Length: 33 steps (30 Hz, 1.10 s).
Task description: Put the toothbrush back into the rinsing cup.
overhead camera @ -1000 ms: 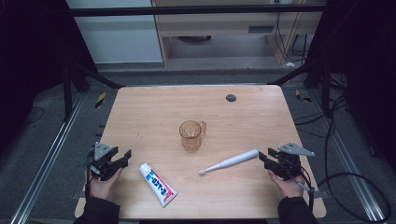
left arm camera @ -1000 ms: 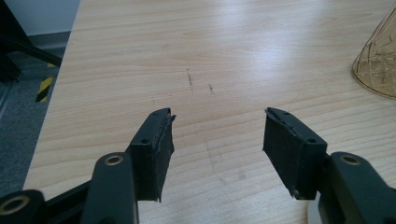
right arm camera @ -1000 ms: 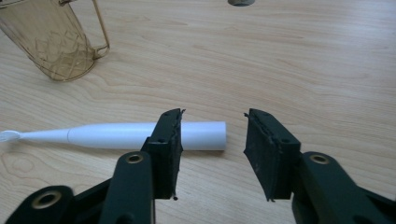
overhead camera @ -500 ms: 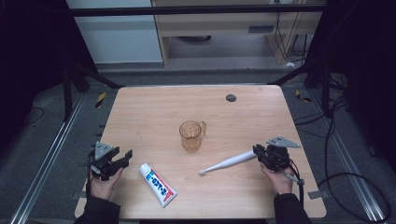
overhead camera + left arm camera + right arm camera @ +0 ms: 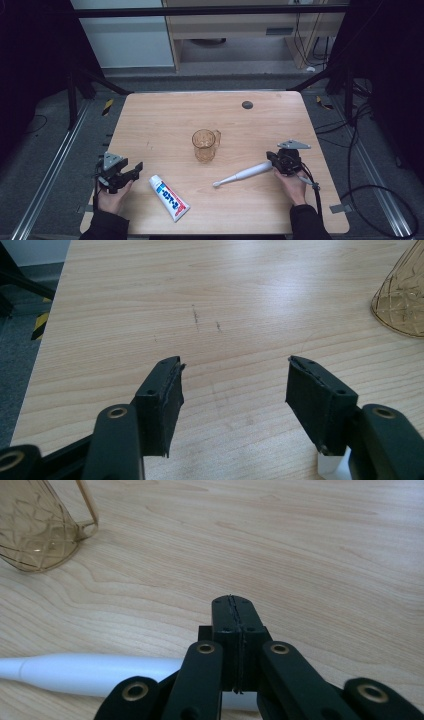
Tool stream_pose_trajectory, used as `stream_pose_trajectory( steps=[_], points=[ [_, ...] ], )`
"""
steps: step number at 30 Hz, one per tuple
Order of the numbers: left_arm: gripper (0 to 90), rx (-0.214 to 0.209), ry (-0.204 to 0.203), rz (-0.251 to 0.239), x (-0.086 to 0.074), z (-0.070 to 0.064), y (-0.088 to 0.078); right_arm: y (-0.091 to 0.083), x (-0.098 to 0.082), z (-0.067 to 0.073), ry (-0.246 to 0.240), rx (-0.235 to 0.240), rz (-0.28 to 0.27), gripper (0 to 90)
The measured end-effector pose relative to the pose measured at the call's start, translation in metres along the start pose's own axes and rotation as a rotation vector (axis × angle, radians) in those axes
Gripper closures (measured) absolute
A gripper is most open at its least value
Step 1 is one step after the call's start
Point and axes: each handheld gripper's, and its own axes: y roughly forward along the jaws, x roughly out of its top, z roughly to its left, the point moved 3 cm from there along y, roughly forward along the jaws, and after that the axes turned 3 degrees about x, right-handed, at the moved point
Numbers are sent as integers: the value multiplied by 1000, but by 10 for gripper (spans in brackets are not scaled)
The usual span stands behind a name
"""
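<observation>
A white electric toothbrush (image 5: pixel 245 174) lies slanted on the wooden table (image 5: pixel 165 120), right of centre. My right gripper (image 5: pixel 272 158) sits over its thick handle end. In the right gripper view the jaws (image 5: pixel 234 601) have just been closing and now meet pad to pad with nothing between them; the toothbrush (image 5: pixel 90 672) passes beneath the linkage. A clear amber cup (image 5: pixel 204 145) with a handle stands mid-table. A white toothpaste tube (image 5: pixel 169 197) lies at the front left. Just left of the tube, my left gripper (image 5: pixel 131 170) has just been opening slightly; it stands open and empty (image 5: pixel 232 365).
A small dark round spot (image 5: pixel 247 104) marks the table near its far edge. The amber cup (image 5: pixel 402 300) is far right in the left gripper view and upper left (image 5: pixel 35 525) in the right gripper view. Dark frame rails and cables surround the table.
My right gripper has moved left and down to the toothbrush's handle end, and its jaws have shut. The left gripper and the other objects have stayed put.
</observation>
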Motion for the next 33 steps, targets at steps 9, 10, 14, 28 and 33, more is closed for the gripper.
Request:
stream_pose_trajectory(
  steps=[9,10,14,28,33],
  points=[
    [358,-9,8,12,0,-1,0,3,-5,-2,-17,-21,39,900],
    [356,-9,8,12,0,-1,0,3,-5,-2,-17,-21,39,900],
    [352,-13,11,8,0,-1,0,2,-6,-3,-19,-14,46,900],
    [337,-13,10,8,-1,-1,0,-1,-12,-3,-26,-13,80,900],
    [334,-13,7,6,-1,-1,-1,-7,-15,-3,-26,-9,89,899]
  ],
)
